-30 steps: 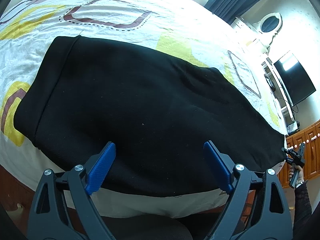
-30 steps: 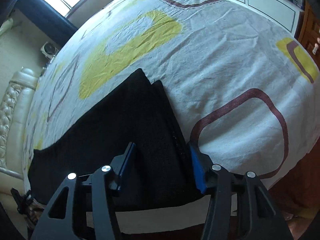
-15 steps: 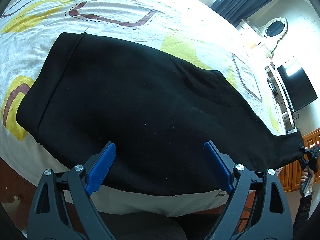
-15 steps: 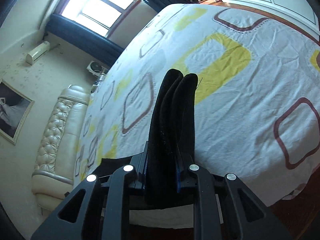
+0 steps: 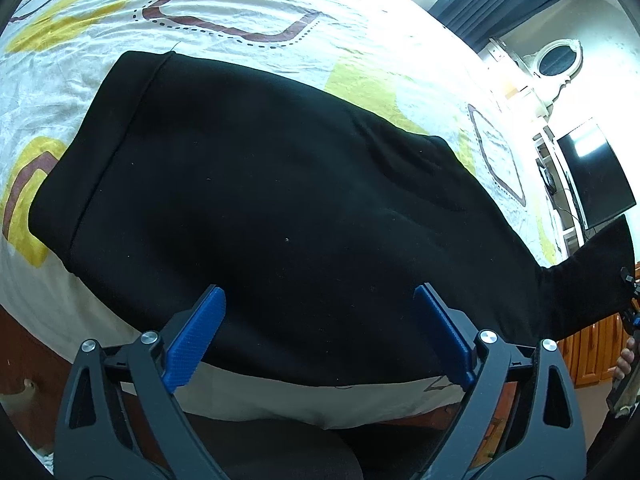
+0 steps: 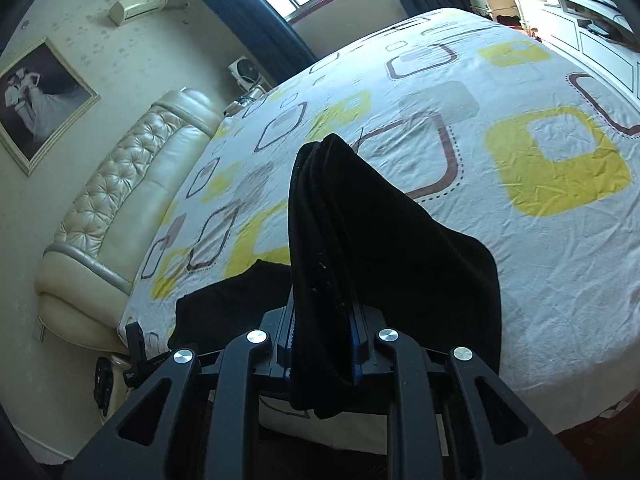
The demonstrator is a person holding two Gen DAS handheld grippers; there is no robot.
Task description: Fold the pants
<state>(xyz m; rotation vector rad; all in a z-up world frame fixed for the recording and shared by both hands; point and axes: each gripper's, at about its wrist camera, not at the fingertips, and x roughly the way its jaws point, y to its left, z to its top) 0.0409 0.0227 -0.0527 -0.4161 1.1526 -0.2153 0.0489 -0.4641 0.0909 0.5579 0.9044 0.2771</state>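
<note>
One bed [image 6: 540, 264] with a patterned sheet fills both views; wide bare sheet lies from 12 to 3 o'clock in the right wrist view. One pair of black pants [image 5: 260, 208] lies along the near edge, its waistband end at 10 o'clock and its leg end raised off the sheet at 3 o'clock. The left gripper [image 5: 320, 336] hovers above the cloth, its jaws opening wide and holding nothing. The right gripper [image 6: 322, 348] is clamped on the bunched leg hems, which hide its pads. One hand [image 5: 625, 360] is cut off at 4 o'clock
</note>
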